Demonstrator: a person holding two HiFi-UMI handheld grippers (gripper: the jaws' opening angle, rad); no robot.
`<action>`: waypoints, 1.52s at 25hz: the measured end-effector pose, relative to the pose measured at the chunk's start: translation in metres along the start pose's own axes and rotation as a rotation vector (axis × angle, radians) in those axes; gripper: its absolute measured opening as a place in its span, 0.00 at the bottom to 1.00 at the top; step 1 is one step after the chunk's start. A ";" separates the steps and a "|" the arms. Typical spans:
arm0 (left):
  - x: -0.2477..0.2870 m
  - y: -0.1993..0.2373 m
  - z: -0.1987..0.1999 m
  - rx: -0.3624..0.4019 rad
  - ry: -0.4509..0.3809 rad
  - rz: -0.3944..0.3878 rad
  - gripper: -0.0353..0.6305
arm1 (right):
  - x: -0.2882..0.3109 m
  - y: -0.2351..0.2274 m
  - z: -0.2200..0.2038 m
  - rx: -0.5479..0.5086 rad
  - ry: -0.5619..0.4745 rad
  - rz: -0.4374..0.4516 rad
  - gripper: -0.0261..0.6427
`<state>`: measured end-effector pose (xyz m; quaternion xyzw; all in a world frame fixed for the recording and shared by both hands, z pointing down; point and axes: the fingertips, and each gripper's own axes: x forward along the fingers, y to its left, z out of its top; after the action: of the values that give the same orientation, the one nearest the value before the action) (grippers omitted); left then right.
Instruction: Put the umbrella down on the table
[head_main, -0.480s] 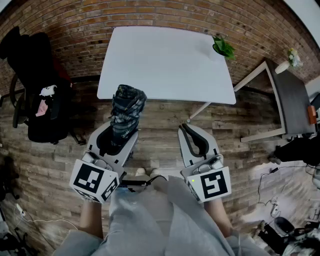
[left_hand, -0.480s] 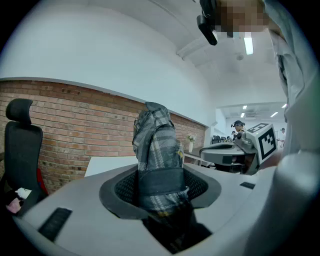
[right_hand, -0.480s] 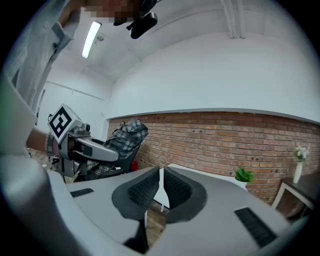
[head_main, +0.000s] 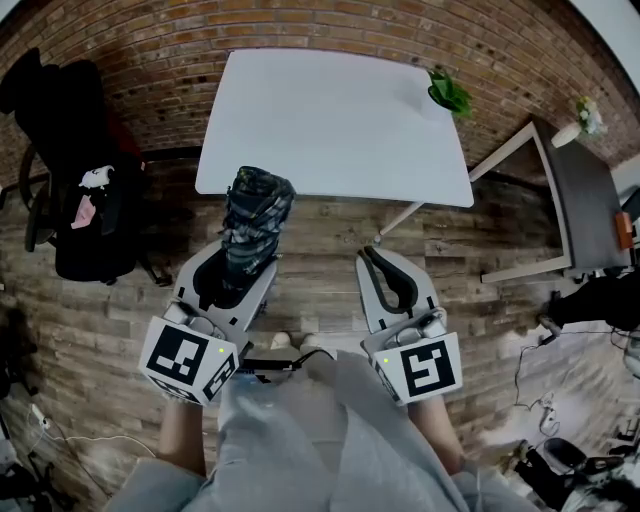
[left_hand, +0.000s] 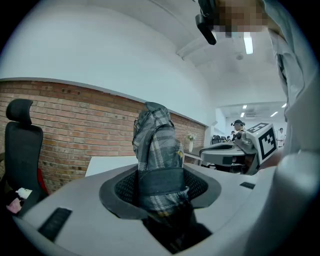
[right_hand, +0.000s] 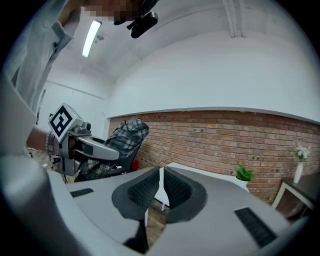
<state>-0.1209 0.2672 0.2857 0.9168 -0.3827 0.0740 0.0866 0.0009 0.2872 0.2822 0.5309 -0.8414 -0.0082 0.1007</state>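
A folded plaid umbrella (head_main: 252, 228) stands upright in my left gripper (head_main: 236, 262), whose jaws are shut on its strapped lower part; its top rises above the jaws in the left gripper view (left_hand: 156, 145). It hangs over the wooden floor just in front of the white table (head_main: 335, 125). My right gripper (head_main: 383, 275) is beside it at the same height, shut with nothing between its pads (right_hand: 161, 187). The umbrella also shows at the left in the right gripper view (right_hand: 122, 140).
A black office chair (head_main: 75, 170) with clothes on it stands left of the table. A small green plant (head_main: 447, 93) sits at the table's far right corner. A dark side table (head_main: 585, 200) is at the right, cables lie on the floor.
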 end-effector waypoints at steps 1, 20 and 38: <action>0.000 0.001 0.000 -0.002 -0.001 0.000 0.39 | 0.000 0.001 -0.001 -0.001 0.004 0.000 0.12; -0.019 0.037 0.009 0.019 -0.052 -0.021 0.39 | 0.024 0.028 0.009 -0.007 0.011 -0.050 0.12; -0.002 0.059 0.014 0.019 -0.079 -0.021 0.39 | 0.048 0.020 0.007 -0.027 -0.006 -0.054 0.12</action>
<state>-0.1631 0.2247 0.2781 0.9238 -0.3753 0.0403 0.0637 -0.0381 0.2525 0.2854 0.5519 -0.8269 -0.0239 0.1049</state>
